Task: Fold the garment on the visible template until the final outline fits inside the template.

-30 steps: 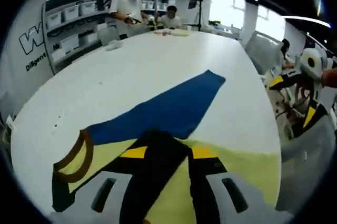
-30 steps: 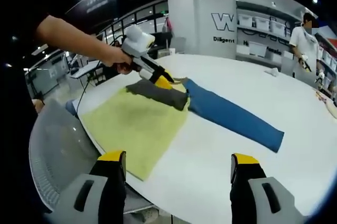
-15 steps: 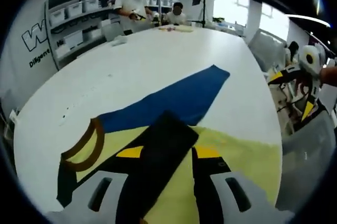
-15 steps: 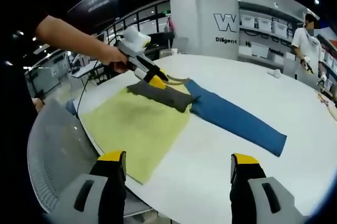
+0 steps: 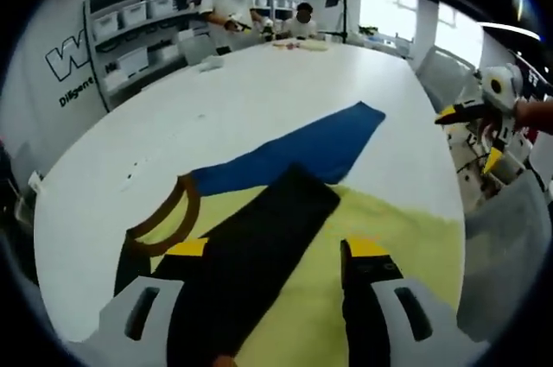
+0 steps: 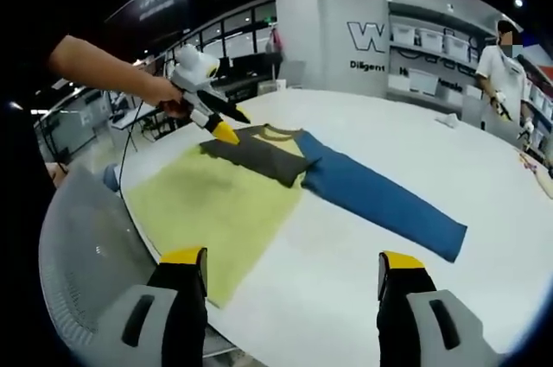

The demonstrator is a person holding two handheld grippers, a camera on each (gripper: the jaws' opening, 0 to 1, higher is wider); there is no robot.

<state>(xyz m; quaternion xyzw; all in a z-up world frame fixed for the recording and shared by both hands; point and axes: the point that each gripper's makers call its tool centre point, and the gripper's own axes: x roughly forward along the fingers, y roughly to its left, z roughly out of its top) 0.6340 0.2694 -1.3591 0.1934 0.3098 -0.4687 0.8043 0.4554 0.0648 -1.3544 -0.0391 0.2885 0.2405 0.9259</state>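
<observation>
Left gripper view: the left gripper had its 2 jaws spread apart with nothing between them, held low over the garment. The garment lay flat on the white table. Its body was pale yellow, with 1 blue sleeve stretched out across the table and 1 dark sleeve folded in over the yellow body, lying between the jaws in this view. A brown neckband sat at the left, beside the start of the blue sleeve. The right gripper appeared at the right edge, off the table, held by a hand.

Right gripper view: the right gripper was open and empty, near the table edge and apart from the cloth. The left gripper was above the garment's near shoulder; whether it touched the cloth could not be told. A chair back stood just beside the table. A person stood by the shelves at the far wall.
</observation>
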